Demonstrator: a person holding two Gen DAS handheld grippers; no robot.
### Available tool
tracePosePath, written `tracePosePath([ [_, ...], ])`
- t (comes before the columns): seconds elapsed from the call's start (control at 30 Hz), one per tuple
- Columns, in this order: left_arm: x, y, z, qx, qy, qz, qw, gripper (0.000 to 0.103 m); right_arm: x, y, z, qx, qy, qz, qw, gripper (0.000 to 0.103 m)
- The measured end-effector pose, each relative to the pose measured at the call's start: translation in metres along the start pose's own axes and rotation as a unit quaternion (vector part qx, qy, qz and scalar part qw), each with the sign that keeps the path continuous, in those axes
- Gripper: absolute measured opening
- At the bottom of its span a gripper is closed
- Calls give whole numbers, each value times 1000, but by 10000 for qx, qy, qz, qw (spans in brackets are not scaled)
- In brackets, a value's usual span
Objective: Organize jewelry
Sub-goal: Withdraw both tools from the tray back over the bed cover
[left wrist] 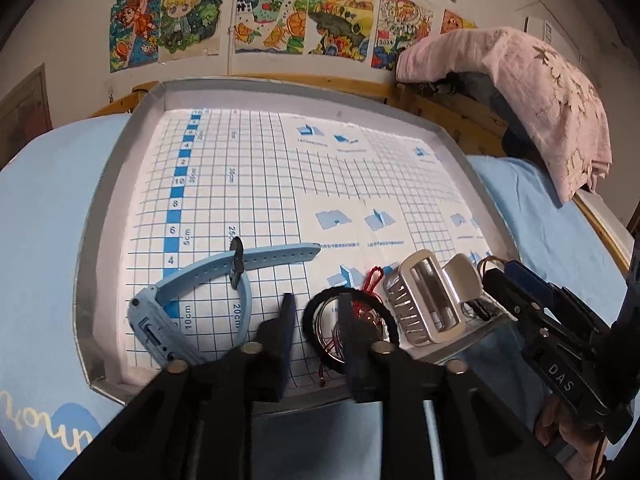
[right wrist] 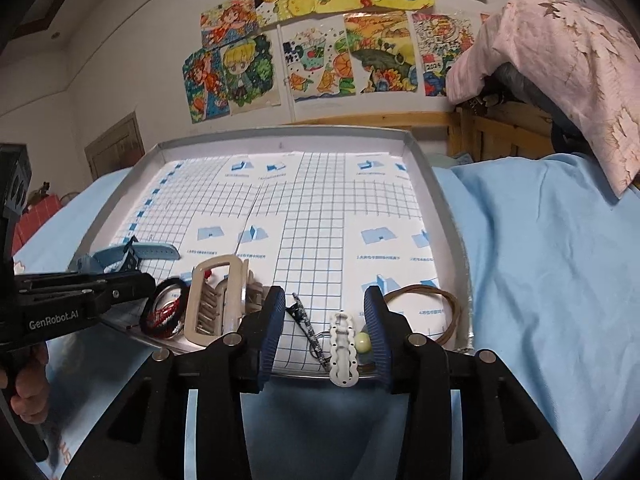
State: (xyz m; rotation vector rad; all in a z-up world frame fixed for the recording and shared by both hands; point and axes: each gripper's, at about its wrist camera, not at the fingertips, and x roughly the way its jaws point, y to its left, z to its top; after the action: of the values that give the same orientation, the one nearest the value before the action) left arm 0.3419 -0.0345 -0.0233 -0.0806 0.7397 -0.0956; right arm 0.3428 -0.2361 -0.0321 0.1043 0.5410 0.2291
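A metal tray [left wrist: 100,208] lined with blue-gridded paper holds the jewelry. In the left wrist view my left gripper [left wrist: 316,316] is open over the tray's near edge. Its right finger overlaps a black hair tie [left wrist: 384,312] with a red cord bracelet [left wrist: 370,280] inside it. A blue watch [left wrist: 192,292] lies to its left and a white claw clip [left wrist: 428,296] to its right. My right gripper [right wrist: 325,316] is open too. Between its fingers lie a dark patterned hairpin [right wrist: 306,328], a white scalloped clip [right wrist: 342,348] and a green bead [right wrist: 362,338], none of them touched.
A brown hair band loop [right wrist: 432,304] lies in the tray's near right corner. The tray [right wrist: 436,200] rests on a light blue bedsheet [right wrist: 540,260]. A pink blanket [right wrist: 568,72] hangs over a wooden frame at the back right. Drawings cover the wall behind.
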Motion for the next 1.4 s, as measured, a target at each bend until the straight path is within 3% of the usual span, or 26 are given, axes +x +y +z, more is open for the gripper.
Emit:
tracePosePath([
  [0.03,-3,0,0,-31,-61,-21,10000,33,-3,-2,0,46,-59,-19,10000,37],
  [0.1,-8,2,0,-109,-186,-48,9998,54,-7,-6,0,121,-165,-61,9998,39],
  [0.17,-16,5,0,-220,-361,-122,9990,55,-15,-10,1,209,-327,-109,9992,46],
  [0.27,-23,7,2,-264,-498,-130,9983,57,-22,-13,1,254,-477,-144,9984,47],
  [0.33,-32,7,2,-264,-672,-167,9972,65,-27,-12,3,238,-568,-165,9980,47],
  [0.4,-41,9,1,-284,-880,-162,9956,76,-34,-10,3,188,-673,-184,9974,58],
  [0.53,-53,12,1,-280,-1165,-150,9927,81,-49,-2,7,35,-944,-255,9952,64],
  [0.7,-72,11,-5,-184,-1600,-23,9869,99,-68,3,9,-20,-1216,-223,9923,79],
  [0.83,-88,11,-12,-134,-1900,53,9817,103,-79,6,10,-17,-1321,-130,9912,88],
  [0.93,-100,12,-16,-168,-2132,107,9768,103,-88,9,10,0,-1439,-74,9896,101],
  [1.4,-154,16,-38,-235,-2728,384,9610,103,-142,21,5,31,-1936,33,9811,102],
])
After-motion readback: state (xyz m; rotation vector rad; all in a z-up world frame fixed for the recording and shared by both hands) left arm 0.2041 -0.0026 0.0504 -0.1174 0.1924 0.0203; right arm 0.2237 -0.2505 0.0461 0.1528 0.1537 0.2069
